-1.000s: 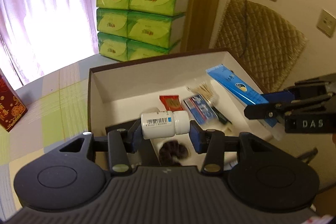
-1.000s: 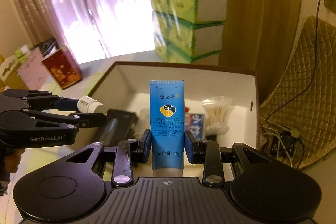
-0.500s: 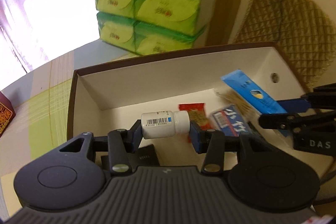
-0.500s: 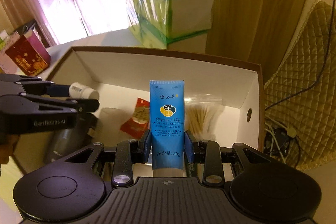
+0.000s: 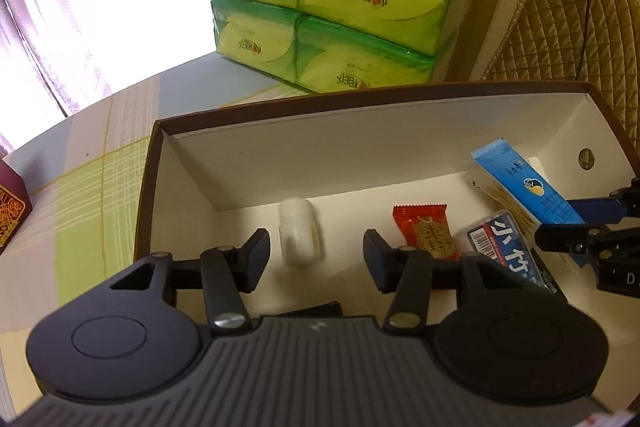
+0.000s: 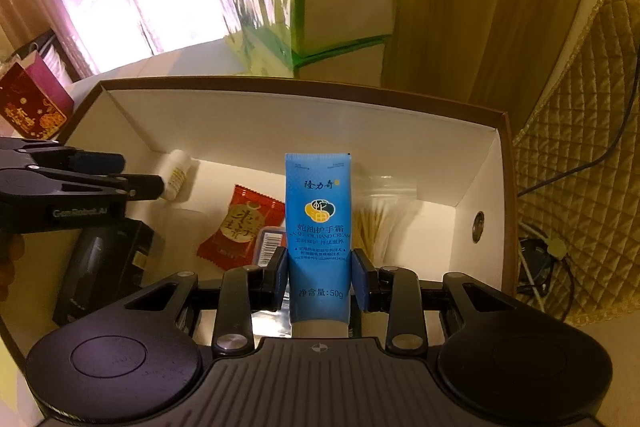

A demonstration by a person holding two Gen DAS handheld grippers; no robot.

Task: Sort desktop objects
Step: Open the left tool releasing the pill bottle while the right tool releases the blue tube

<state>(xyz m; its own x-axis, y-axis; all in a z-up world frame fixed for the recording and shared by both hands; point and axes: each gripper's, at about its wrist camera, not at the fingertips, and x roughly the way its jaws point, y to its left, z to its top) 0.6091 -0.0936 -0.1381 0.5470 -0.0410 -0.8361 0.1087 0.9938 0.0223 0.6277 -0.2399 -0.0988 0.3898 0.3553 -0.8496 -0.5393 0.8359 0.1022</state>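
White bottle lies blurred in the box, free between the left gripper's just-opened jaws; right gripper clamps a blue tube, cap hidden.

white pill bottle lies, apparently loose, in the box; blue hand-cream tube upright above it.

Both wrist cameras look steeply down into the brown-rimmed box from close above, sharing its interior.
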